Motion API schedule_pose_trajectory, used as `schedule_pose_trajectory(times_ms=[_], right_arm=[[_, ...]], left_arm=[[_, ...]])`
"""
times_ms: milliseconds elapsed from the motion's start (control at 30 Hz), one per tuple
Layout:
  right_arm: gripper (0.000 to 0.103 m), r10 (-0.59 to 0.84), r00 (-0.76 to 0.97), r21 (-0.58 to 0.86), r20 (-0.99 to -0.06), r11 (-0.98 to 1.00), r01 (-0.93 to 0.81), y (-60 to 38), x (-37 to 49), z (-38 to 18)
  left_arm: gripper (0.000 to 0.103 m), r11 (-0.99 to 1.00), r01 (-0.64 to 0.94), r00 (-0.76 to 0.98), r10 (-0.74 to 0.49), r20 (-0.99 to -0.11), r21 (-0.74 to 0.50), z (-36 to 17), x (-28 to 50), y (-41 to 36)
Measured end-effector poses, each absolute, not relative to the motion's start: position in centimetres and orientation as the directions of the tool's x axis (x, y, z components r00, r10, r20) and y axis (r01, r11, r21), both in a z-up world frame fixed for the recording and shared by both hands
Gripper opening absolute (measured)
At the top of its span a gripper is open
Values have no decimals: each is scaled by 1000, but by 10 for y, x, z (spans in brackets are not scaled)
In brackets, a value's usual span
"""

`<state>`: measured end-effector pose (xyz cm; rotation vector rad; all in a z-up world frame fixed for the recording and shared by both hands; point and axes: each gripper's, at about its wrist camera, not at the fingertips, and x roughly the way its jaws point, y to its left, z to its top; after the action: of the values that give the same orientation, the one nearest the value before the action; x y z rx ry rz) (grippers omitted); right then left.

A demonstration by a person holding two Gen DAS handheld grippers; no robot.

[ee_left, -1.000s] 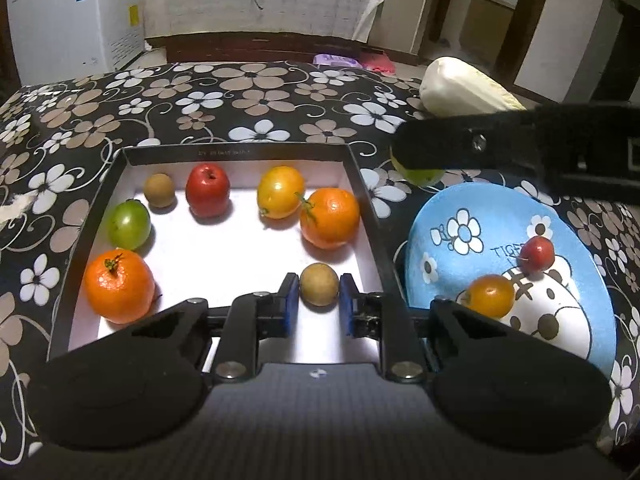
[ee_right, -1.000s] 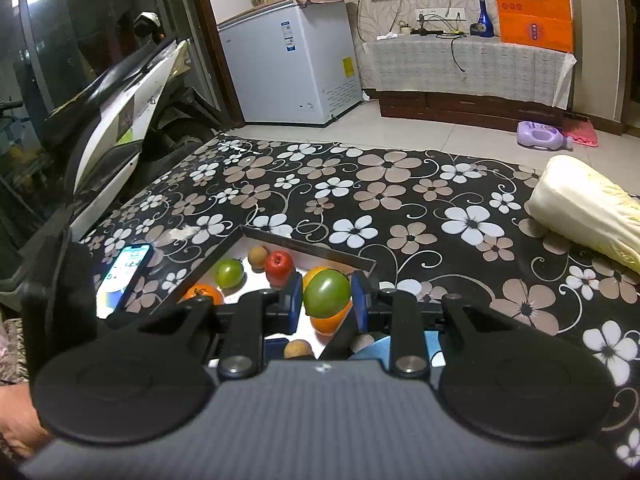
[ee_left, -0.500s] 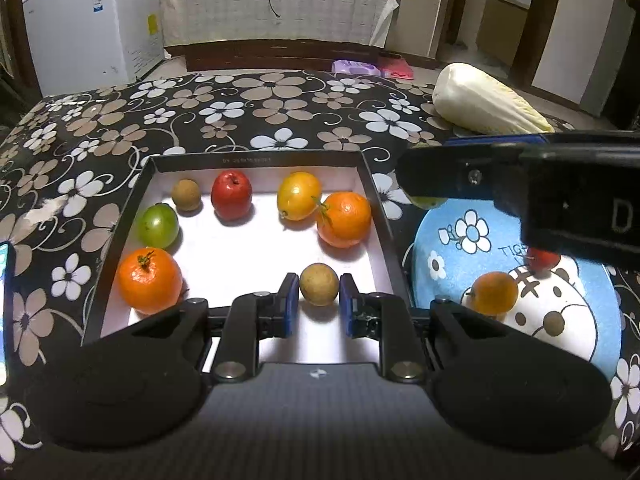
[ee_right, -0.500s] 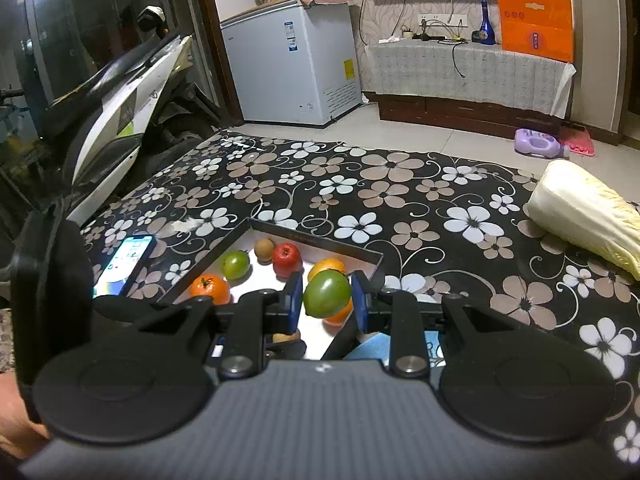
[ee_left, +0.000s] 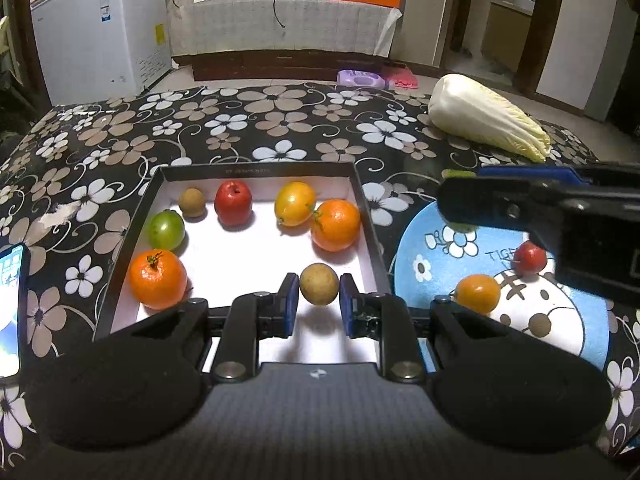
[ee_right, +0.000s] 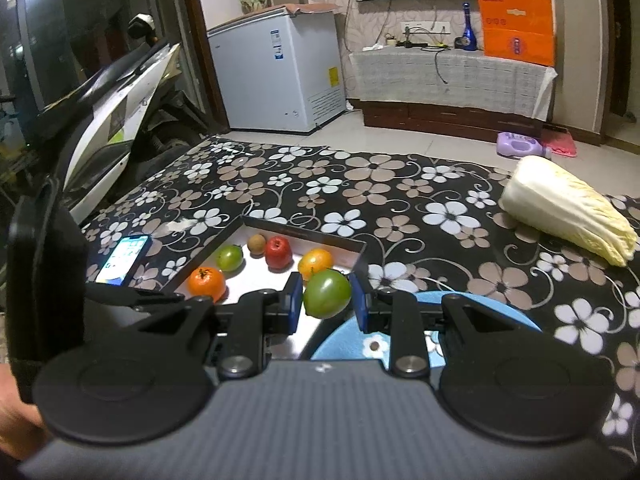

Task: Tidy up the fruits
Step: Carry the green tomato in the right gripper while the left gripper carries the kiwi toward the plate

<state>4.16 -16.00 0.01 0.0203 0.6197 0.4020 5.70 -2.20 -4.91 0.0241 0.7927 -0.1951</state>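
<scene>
My left gripper point(ee_left: 319, 300) is shut on a small brown fruit point(ee_left: 319, 283), held just above the white floor at the near edge of the black-rimmed box point(ee_left: 256, 170). Inside the box lie two oranges point(ee_left: 158, 279), a green tomato point(ee_left: 166, 230), another brown fruit point(ee_left: 192, 202), a red fruit point(ee_left: 233, 203) and a yellow tomato point(ee_left: 295, 209). My right gripper point(ee_right: 326, 300) is shut on a green tomato point(ee_right: 327, 293), over the gap between the box and the blue plate point(ee_left: 432, 264). The plate holds a small red fruit point(ee_left: 529, 257) and a small orange one point(ee_left: 477, 293).
A napa cabbage point(ee_left: 486, 122) lies on the floral cloth at the far right. A lit phone point(ee_right: 124, 260) rests left of the box. A scooter point(ee_right: 120, 92) stands beside the table's left edge. A person's hand point(ee_right: 16, 420) shows at the lower left.
Both grippers have drawn back and risen slightly with their fruits still held. More of the box, the cloth and the phone shows now. The right gripper has shifted right over the plate.
</scene>
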Motion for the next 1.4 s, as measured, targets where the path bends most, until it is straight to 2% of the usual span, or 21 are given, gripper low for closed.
schedule_pose_trajectory(times_ms=[867,1400], right_arm=[[30,310,762,144,-568,949,-279,-194,28,-2],[30,271,763,144,-587,962,-231,-219,30,-7]], left_arm=[[26,980,194,700,-171,-693,-45,-42,53,-34],[26,956,285,696,-255,-672,-67,-36,48,-67]])
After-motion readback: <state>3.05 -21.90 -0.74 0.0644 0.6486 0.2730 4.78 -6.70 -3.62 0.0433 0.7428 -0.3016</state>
